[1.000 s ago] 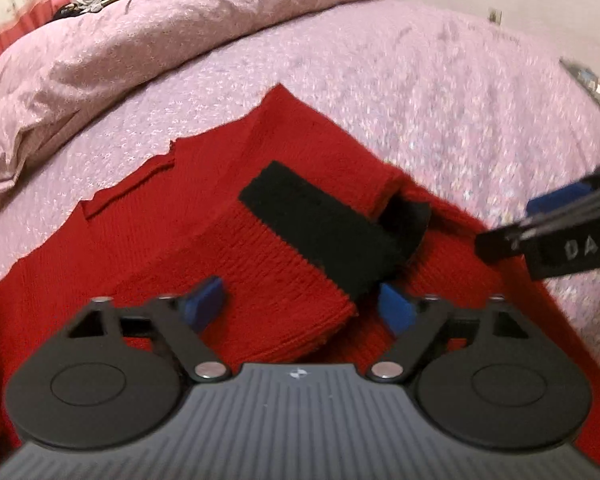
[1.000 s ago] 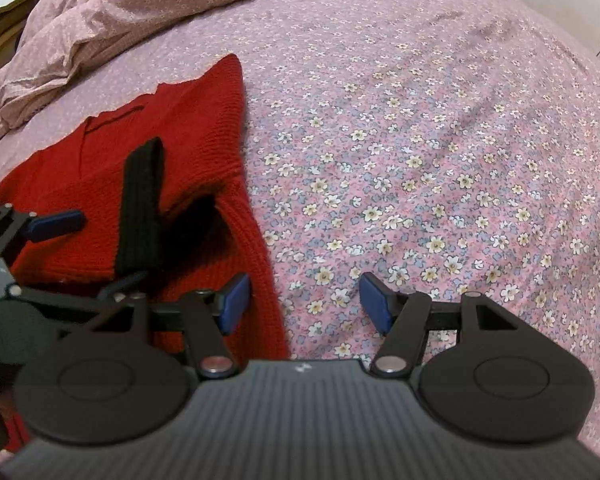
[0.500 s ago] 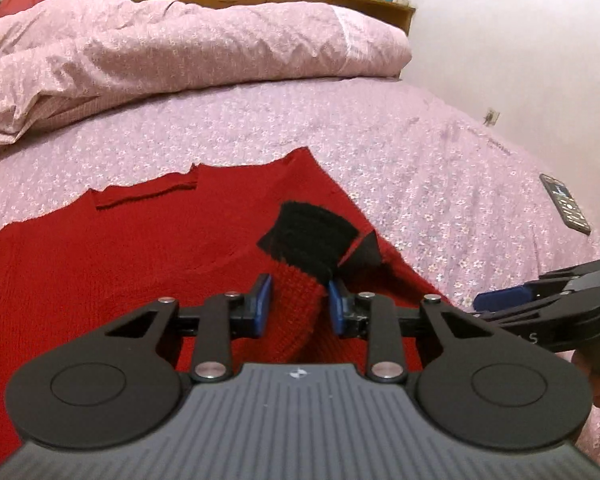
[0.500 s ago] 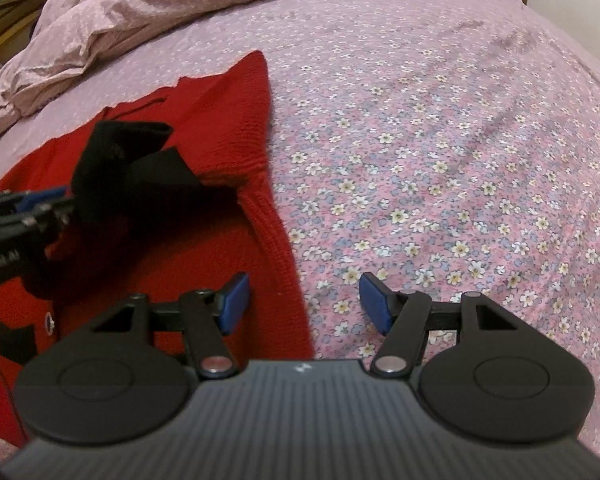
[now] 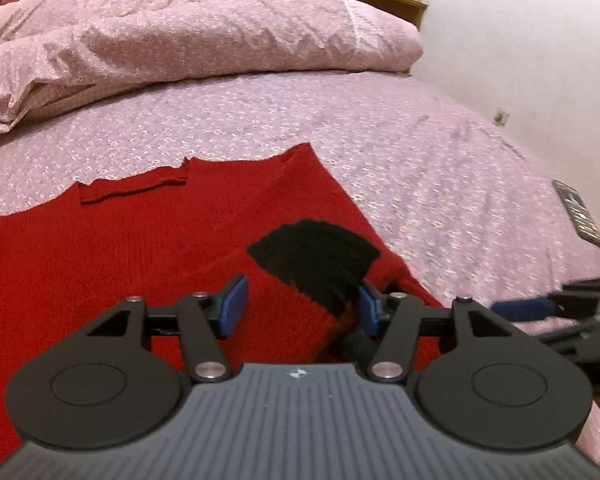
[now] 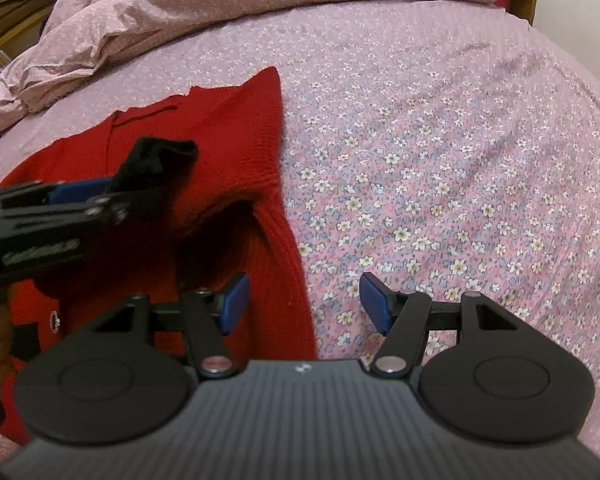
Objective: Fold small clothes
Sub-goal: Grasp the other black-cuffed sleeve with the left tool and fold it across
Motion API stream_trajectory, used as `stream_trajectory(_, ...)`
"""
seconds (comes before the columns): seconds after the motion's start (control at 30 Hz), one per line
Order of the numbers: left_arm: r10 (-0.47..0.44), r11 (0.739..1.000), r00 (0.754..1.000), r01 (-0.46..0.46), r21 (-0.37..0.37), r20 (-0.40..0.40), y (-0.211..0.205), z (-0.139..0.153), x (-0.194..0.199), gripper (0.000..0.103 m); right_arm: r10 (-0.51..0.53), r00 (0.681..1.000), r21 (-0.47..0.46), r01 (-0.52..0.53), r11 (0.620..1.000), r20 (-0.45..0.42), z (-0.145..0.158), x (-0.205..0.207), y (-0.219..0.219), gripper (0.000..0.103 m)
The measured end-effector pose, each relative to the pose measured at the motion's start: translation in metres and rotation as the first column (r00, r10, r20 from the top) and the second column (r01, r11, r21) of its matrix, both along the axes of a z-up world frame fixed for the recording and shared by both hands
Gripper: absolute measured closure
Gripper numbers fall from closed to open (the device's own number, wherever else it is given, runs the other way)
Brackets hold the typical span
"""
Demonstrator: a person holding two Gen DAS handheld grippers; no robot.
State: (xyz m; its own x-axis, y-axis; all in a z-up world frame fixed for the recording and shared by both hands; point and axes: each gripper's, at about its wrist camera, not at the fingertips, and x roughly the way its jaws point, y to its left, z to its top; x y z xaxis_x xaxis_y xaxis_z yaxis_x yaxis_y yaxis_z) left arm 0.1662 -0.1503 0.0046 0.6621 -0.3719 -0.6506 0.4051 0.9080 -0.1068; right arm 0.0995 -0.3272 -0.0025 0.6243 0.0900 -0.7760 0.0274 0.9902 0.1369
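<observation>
Since the frame half a second back, the left tongs (image 5: 300, 312) have gone from a narrow pinch on the red sleeve to a wider gap, and their jaws are opening now. The sleeve and its black cuff (image 5: 316, 264) still lie between the blue pads (image 5: 233, 306), the cuff brushing the right-hand pad; the left-hand pad stands clear of the knit, so the hold is released.

At the left of the bed (image 5: 420, 152) lies the red sweater (image 5: 100, 248), spread flat on the flowered sheet, its neckline towards the rumpled duvet (image 5: 180, 40). The sleeve is folded in across the body. In the right wrist view the cuff hangs up off the body, draped beside the left tongs' upper finger.

Further right, the right tongs (image 6: 304, 304) hover released with nothing between their pads. One pad is over the sweater's side edge, the other over bare sheet. They have not shifted from the earlier frames.

At the far right of the left wrist view, a remote control (image 5: 578, 212) rests near the bed's edge.
</observation>
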Motion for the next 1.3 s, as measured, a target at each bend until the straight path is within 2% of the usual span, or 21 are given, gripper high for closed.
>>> stream_trajectory(0.03,0.017,1.000,1.000,-0.017,-0.006,-0.007,0.000,-0.001,0.004,0.041,-0.001,1.000,0.003,0.001,1.000,-0.003,-0.001,0.001,0.000,0.040)
stream_trajectory(0.1,0.048,0.997,0.999,-0.049,-0.054,-0.020,0.008,-0.001,0.009,0.051,-0.001,1.000,0.011,0.001,1.000,-0.008,-0.002,0.001,0.000,0.040)
stream_trajectory(0.17,0.052,0.993,0.998,-0.054,-0.106,-0.023,0.017,0.004,0.007,0.066,0.003,1.000,0.012,-0.003,1.000,-0.008,-0.003,0.000,0.001,0.040)
stream_trajectory(0.23,0.072,0.992,0.997,-0.069,-0.101,0.019,0.026,0.012,0.002,0.075,0.007,1.000,0.010,-0.007,1.000,-0.010,-0.003,0.000,0.001,0.040)
stream_trajectory(0.33,0.105,0.989,0.992,-0.097,-0.114,0.065,0.044,0.026,-0.006,0.079,0.005,1.000,0.010,-0.005,1.000,-0.010,-0.003,0.000,0.003,0.040)
stream_trajectory(0.43,0.160,0.981,0.981,-0.145,-0.129,0.112,0.070,0.041,-0.012,0.081,0.015,1.000,0.015,-0.015,1.000,-0.001,0.000,0.002,0.009,0.040)
stream_trajectory(0.6,0.289,0.955,0.941,-0.271,-0.119,0.176,0.116,0.056,-0.017,0.083,0.062,0.998,0.003,-0.062,0.998,0.026,0.010,0.008,0.026,0.040)
stream_trajectory(0.83,0.430,0.903,0.888,-0.420,-0.093,0.166,0.174,0.048,-0.033,0.083,0.127,0.991,-0.016,-0.127,0.992,0.043,0.020,0.029,0.059,0.040)
stream_trajectory(0.93,0.456,0.890,0.879,-0.449,-0.082,0.139,0.193,0.037,-0.042,0.083,0.159,0.987,-0.014,-0.159,0.987,0.025,0.019,0.040,0.076,0.040)
stream_trajectory(1.03,0.476,0.880,0.873,-0.470,-0.071,0.110,0.207,0.025,-0.049,0.083,0.186,0.983,0.026,-0.186,0.982,-0.004,0.016,0.047,0.090,0.040)
stream_trajectory(1.3,0.475,0.880,0.878,-0.472,-0.060,0.063,0.212,0.004,-0.054,0.082,0.220,0.975,-0.014,-0.221,0.975,-0.024,0.008,0.056,0.126,0.037)
